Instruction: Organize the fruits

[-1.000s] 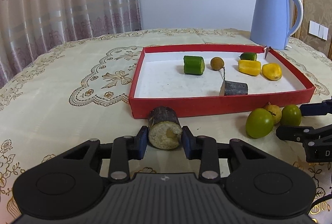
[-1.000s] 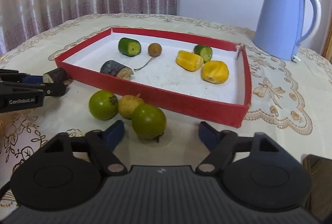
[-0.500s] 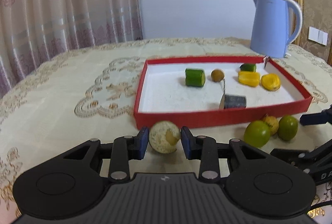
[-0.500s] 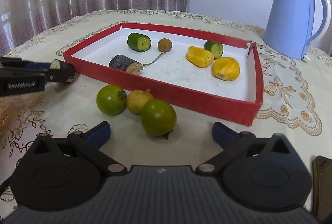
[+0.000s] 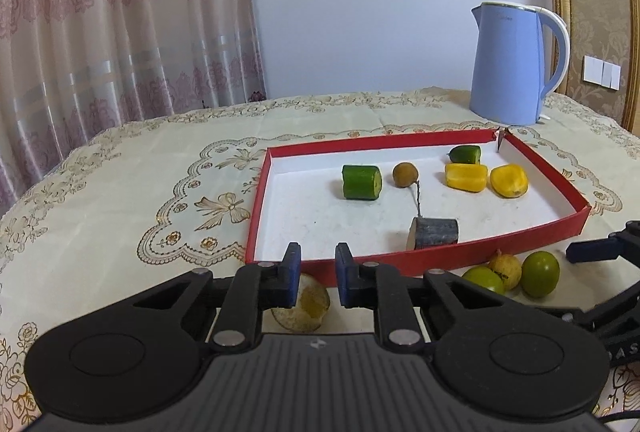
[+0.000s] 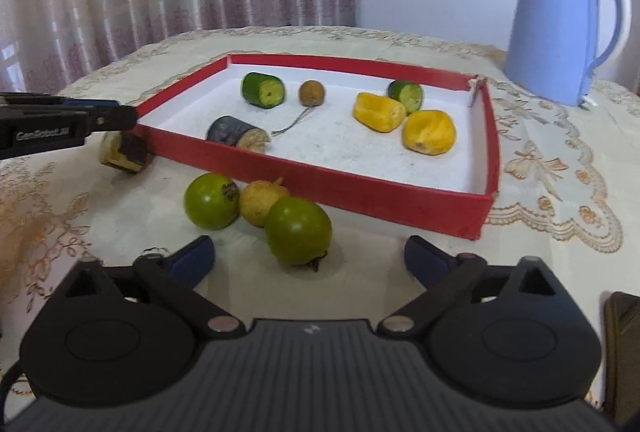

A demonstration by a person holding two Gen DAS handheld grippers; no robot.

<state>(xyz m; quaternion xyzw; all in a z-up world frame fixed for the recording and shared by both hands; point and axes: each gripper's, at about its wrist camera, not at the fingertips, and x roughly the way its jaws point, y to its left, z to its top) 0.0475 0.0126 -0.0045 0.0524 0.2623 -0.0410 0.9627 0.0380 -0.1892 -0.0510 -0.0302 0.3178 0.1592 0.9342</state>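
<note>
While the L gripper [image 5: 316, 266] was pinching the cane piece [image 5: 305, 306] a sec ago, it's now gripping nothing. L wrist view: jaws are sitting pressed to their narrowest w/ only the box [image 5: 440, 256] wall showing thru the small gap. The piece is lying on the cloth under the left finger, just outside the box's near wall. It's looking like a slipped grasp, so that piece is still waiting to go in & likely needing a re-grab. Six pieces are already sitting inside the box.

R wrist view: the R gripper [image 6: 310, 254] is hanging spread wide, having opened up from half-way, and its jaws are now closing a bit. The nearest green fruit [image 6: 298, 230] is sitting just ahead between the tips, not touched. Two more fruits are lying beside it, all outside the box. The L gripper is hovering over the dropped piece [image 6: 126, 152] at far left.
</note>
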